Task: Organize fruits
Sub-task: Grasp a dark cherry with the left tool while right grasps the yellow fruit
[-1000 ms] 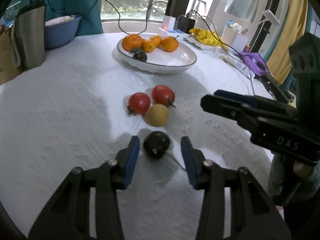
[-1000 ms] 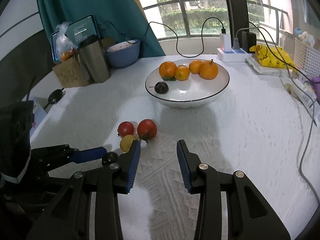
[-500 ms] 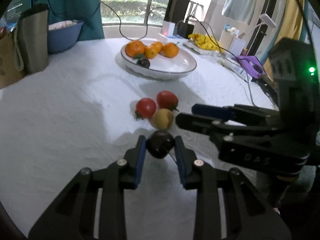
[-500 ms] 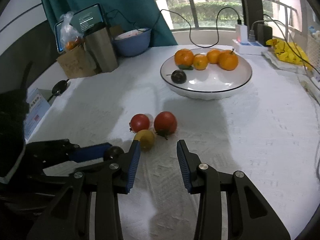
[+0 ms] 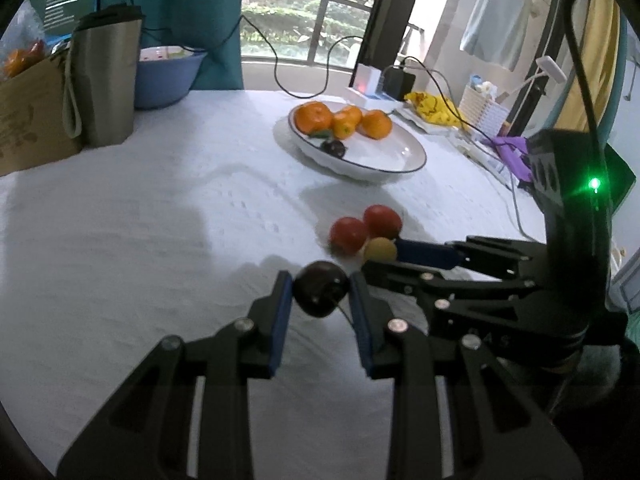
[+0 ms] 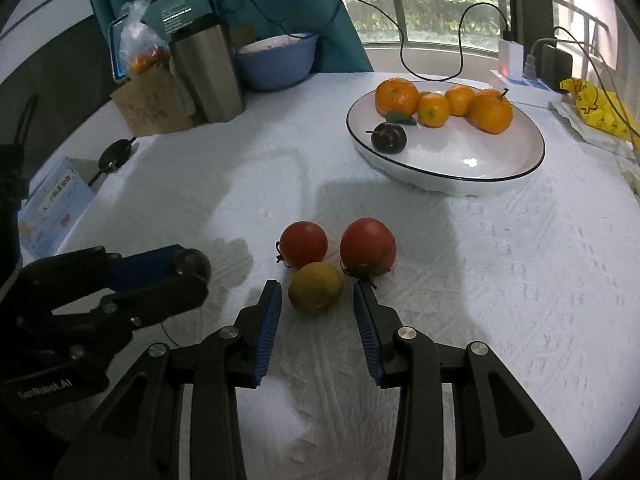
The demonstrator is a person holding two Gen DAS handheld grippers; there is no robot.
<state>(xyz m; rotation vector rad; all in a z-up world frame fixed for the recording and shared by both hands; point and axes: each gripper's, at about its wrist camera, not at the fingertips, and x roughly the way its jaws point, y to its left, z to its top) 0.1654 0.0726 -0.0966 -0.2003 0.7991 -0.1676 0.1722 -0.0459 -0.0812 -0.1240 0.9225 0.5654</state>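
Note:
My left gripper (image 5: 320,294) is shut on a dark plum (image 5: 320,294) and holds it just above the white cloth; it also shows in the right wrist view (image 6: 192,266). My right gripper (image 6: 318,298) is open, its blue pads on either side of a yellow fruit (image 6: 315,293) without touching it. Two red tomatoes (image 6: 303,244) (image 6: 368,247) lie just behind the yellow fruit. A white plate (image 6: 500,160) farther back holds several oranges (image 6: 490,112) and another dark plum (image 6: 389,138).
A steel tumbler (image 6: 208,68), a blue bowl (image 6: 276,62), a cardboard box (image 6: 152,100) and a tablet stand at the back left. Cables, a power strip (image 6: 520,76) and a yellow bag (image 6: 600,112) lie at the back right. A card box (image 6: 52,200) sits at the left edge.
My left gripper closed on the dark plum and lifted it slightly. My right gripper moved forward and left so that the yellow fruit now sits between its open pads.

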